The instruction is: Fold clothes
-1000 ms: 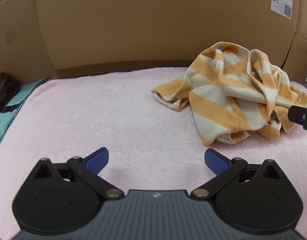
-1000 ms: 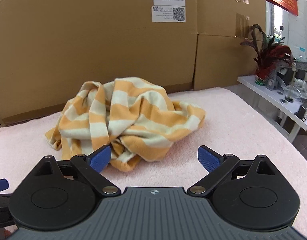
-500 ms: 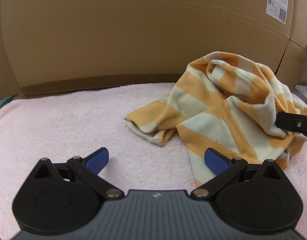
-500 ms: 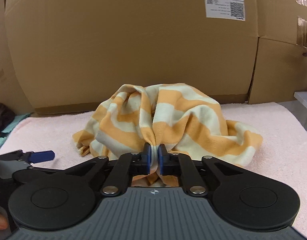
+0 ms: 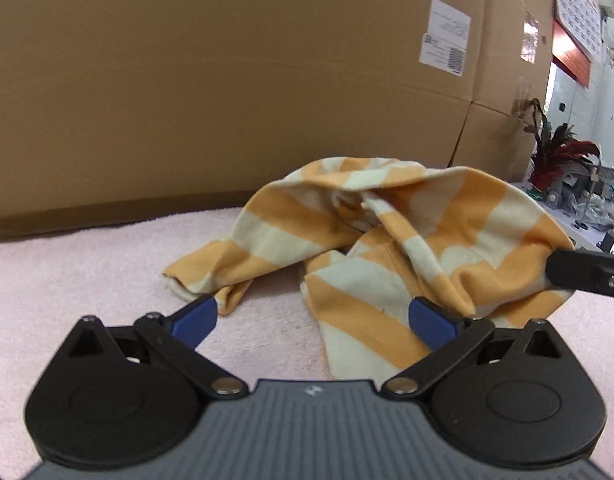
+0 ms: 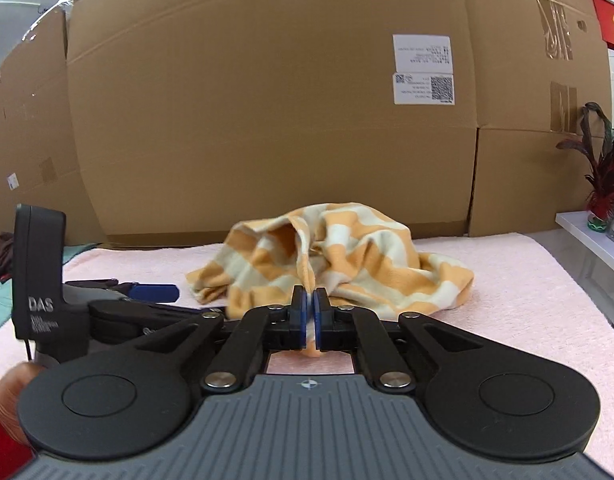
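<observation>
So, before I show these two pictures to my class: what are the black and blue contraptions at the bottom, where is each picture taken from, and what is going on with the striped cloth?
Each picture comes from a camera mounted on a hand-held gripper, looking forward along its two blue-tipped fingers. A person holds one in each hand; there is no robot arm. The left gripper is open and holds nothing. The right gripper is shut, pinching a fold of the orange and cream striped garment. That crumpled garment lies on a pink towel in front of cardboard boxes. In the right camera's picture, the left gripper also shows at the left.
</observation>
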A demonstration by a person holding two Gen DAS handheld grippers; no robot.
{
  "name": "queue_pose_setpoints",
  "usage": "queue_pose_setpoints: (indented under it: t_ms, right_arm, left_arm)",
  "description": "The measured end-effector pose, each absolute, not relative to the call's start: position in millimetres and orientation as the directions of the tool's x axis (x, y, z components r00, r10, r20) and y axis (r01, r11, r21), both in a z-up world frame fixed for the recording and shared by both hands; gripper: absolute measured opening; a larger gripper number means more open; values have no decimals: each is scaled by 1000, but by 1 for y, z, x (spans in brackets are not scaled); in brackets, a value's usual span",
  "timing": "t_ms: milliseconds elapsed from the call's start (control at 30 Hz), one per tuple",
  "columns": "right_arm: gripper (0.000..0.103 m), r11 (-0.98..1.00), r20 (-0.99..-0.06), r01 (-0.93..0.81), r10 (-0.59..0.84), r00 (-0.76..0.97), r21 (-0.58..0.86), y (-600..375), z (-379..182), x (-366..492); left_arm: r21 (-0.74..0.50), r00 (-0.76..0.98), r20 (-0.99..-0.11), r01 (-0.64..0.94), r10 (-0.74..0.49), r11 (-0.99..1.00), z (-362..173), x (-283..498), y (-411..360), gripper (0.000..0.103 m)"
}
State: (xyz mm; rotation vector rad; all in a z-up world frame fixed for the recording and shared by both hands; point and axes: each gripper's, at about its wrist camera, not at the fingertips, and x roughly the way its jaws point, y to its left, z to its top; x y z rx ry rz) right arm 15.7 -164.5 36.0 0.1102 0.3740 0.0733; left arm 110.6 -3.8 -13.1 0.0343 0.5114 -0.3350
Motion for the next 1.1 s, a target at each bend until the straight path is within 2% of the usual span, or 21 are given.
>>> queue_pose_setpoints:
  t_ms: [233, 467, 500, 600, 667, 733, 800, 867, 933, 1000, 1100]
  right_arm:
    - [3, 995, -336, -43, 72, 939, 93, -141, 46, -2]
    - [3, 984, -325, -88, 136, 936, 157, -135, 55, -13]
    - [3, 982, -318, -103, 151, 936, 161, -133, 57, -16]
    - [3, 977, -284, -136, 179, 942, 162, -131, 65, -28]
    - [3, 975, -262, -156, 194, 945, 159, -132, 70, -36]
    - [4, 972, -240, -176, 209, 948, 155, -132, 75, -44]
    - [7, 971, -225, -192, 221, 949, 143, -132, 77, -49]
    - [17, 973, -210, -192, 216, 954, 126, -129, 77, -52]
    - [40, 979, -193, -174, 192, 962, 105, -126, 76, -54]
    - [43, 987, -175, -139, 151, 973, 81, -123, 75, -55]
    - [43, 996, -210, -76, 82, 974, 37, -121, 71, -46]
  left_arm:
    - [120, 818, -461, 441, -344, 890, -13, 55, -16, 102]
    - [262, 836, -409, 493, -367, 830, -14, 37, -48, 101]
    - [287, 843, -400, 489, -361, 824, -14, 38, -53, 98]
    - [313, 846, -400, 488, -353, 815, -14, 43, -64, 74]
    - [291, 834, -420, 497, -357, 818, -13, 48, -67, 37]
    - [248, 829, -433, 488, -355, 837, -11, 51, -62, 21]
    - [228, 845, -418, 452, -333, 862, -8, 48, -53, 17]
    - [206, 861, -405, 416, -310, 886, -6, 45, -45, 16]
    - [183, 877, -386, 377, -286, 908, -1, 42, -30, 15]
    - [159, 893, -367, 338, -262, 928, 5, 38, -14, 15]
    - [119, 910, -350, 279, -222, 953, 16, 35, 16, 15]
